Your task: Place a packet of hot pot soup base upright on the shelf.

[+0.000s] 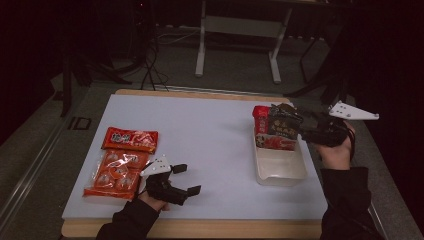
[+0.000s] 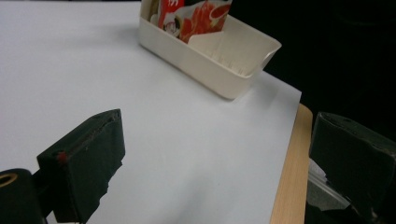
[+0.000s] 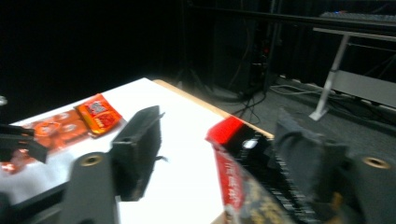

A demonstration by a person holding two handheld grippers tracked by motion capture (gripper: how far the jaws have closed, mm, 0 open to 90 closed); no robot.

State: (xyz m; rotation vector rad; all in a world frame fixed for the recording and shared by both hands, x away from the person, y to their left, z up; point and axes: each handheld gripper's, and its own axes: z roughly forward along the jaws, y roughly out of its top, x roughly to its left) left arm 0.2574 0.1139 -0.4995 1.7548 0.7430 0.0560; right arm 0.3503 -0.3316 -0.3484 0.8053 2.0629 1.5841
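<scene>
Standing in tray (image 1: pixel 280 172) by table (image 1: pixel 210 150) edge, packet (image 1: pixel 278 127), both jaws apart.

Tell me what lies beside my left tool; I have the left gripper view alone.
Observer: A red packet and an orange pack lie flat on the table, just left of the left tool.
Operator: Report the right tool.
Observer: The right tool is at the far end of the tub, by a black packet that stands in it.
Operator: Say whether it grips.
Observer: Its jaws are open. The right gripper view shows the black packet between them, with one jaw well clear of it.
</scene>
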